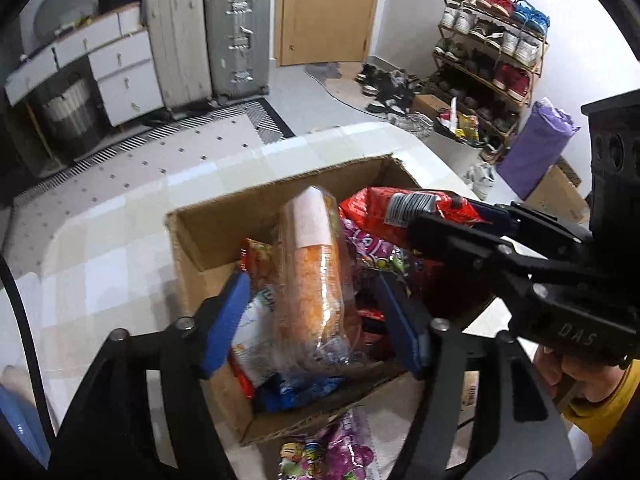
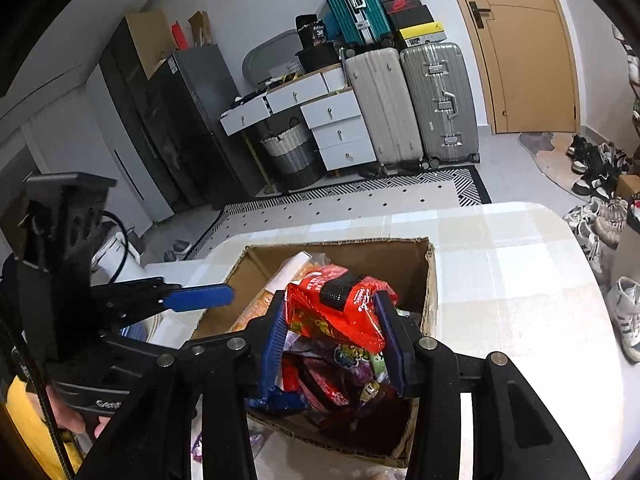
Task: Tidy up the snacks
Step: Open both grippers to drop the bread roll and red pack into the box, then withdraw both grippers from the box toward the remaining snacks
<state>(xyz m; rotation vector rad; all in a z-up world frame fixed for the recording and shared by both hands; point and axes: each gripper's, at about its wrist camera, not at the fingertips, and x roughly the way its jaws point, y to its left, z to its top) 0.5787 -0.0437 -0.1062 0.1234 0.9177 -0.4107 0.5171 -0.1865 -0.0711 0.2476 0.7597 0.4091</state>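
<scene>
An open cardboard box (image 1: 200, 232) (image 2: 360, 258) full of snack packets stands on the table. My left gripper (image 1: 312, 320) hangs over it, open. Its blue pads (image 1: 224, 320) stand either side of a long orange snack in clear wrap (image 1: 312, 280), with gaps on both sides. My right gripper (image 2: 334, 340) is shut on a red snack bag (image 2: 340, 312) (image 1: 376, 204), held just above the other packets. Purple and red bags (image 2: 352, 364) lie under it. A blue finger of the left gripper (image 2: 200, 298) shows at the box's left edge.
The table (image 1: 100, 264) (image 2: 500, 280) wears a pale checked cloth. A purple snack bag (image 1: 332, 448) lies on it in front of the box. A hand in a yellow sleeve (image 1: 600, 400) grips the right tool. Suitcases (image 2: 440, 100) and shoes (image 1: 488, 40) line the walls.
</scene>
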